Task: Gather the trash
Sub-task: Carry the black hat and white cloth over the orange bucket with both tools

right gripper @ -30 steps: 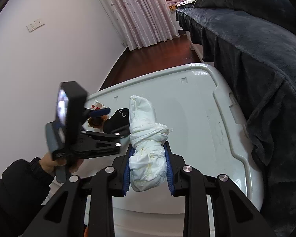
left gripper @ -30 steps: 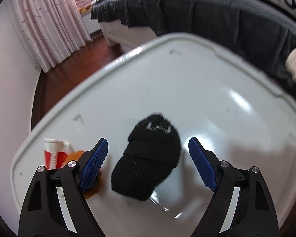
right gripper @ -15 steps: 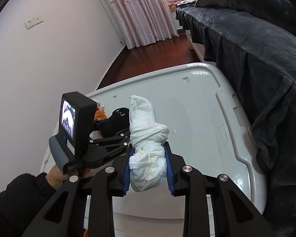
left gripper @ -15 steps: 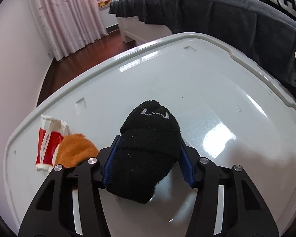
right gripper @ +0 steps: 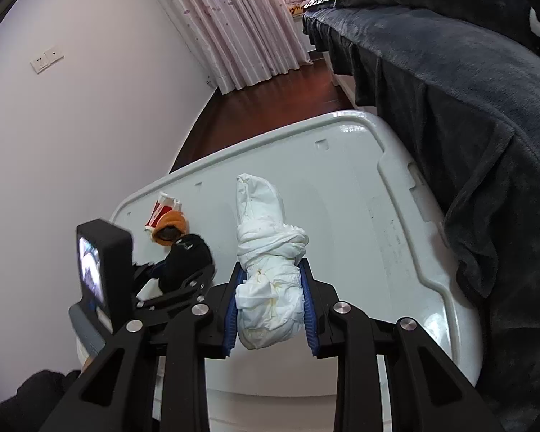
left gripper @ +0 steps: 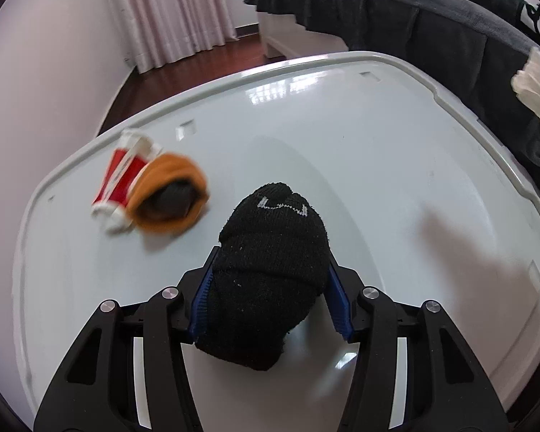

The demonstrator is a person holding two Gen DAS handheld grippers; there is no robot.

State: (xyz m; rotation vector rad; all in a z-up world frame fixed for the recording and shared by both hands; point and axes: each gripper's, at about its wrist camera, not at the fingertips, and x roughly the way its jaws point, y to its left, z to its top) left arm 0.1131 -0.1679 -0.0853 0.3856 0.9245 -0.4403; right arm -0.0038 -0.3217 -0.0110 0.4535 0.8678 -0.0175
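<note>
My left gripper (left gripper: 270, 298) is shut on a rolled black sock (left gripper: 270, 252) and holds it above the white plastic lid (left gripper: 342, 136). It also shows in the right wrist view (right gripper: 187, 262). My right gripper (right gripper: 271, 309) is shut on a knotted white cloth bundle (right gripper: 266, 252), held over the lid's near edge; the bundle shows at the right edge of the left wrist view (left gripper: 536, 97). A rolled orange sock (left gripper: 169, 198) and a red-and-white wrapper (left gripper: 120, 180) lie on the lid at the left.
The lid covers a white storage bin (right gripper: 396, 216) beside a bed draped in a dark blanket (right gripper: 450, 72) on the right. A white wall (right gripper: 72, 126) is on the left, pink curtains (right gripper: 241, 25) and dark wood floor (right gripper: 270, 100) behind.
My left gripper closed on the black sock and lifted it, pulling back from the lid. The orange sock and wrapper stayed on the lid. My right gripper kept holding the white bundle.
</note>
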